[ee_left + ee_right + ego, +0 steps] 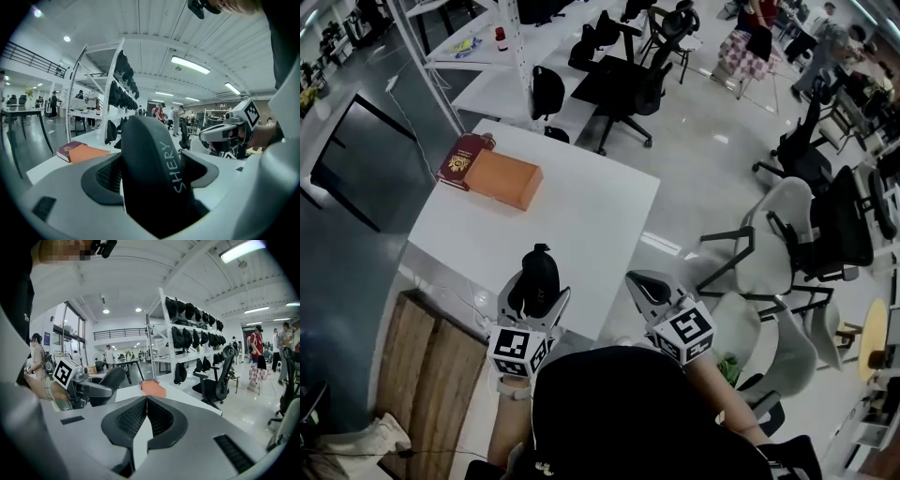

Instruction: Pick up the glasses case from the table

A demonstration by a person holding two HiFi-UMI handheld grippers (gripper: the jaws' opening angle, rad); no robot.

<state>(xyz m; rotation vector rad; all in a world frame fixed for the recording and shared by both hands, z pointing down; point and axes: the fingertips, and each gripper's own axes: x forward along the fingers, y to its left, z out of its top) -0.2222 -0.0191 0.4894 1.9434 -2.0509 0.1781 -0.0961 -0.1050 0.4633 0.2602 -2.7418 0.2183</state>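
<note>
**Left claw clamped on the case, right claw closed on nothing**

Left claw (534,302) has both jaws pressed against the black glasses case (536,272), which stands upright between them over the white desk's (581,220) 6 o'clock edge. The case's lower end is buried in the claw, and no view settles whether it touches the desk. White lettering runs up its side in the left gripper view. Right claw (643,283) sits at 3 o'clock of the left one, just off the desk's near corner, jaws together and empty. A dark rounded shape at the bottom of the head view hides both forearms.

Most of the desk top is bare; only a dark red book (461,157) and an orange box (503,179), touching each other, lie at its 11 o'clock corner. A wooden panel (422,375) lies at 7 o'clock. Office chairs (787,244) crowd the glossy floor from 12 to 4 o'clock, and a white rack (187,324) carries black bags.
</note>
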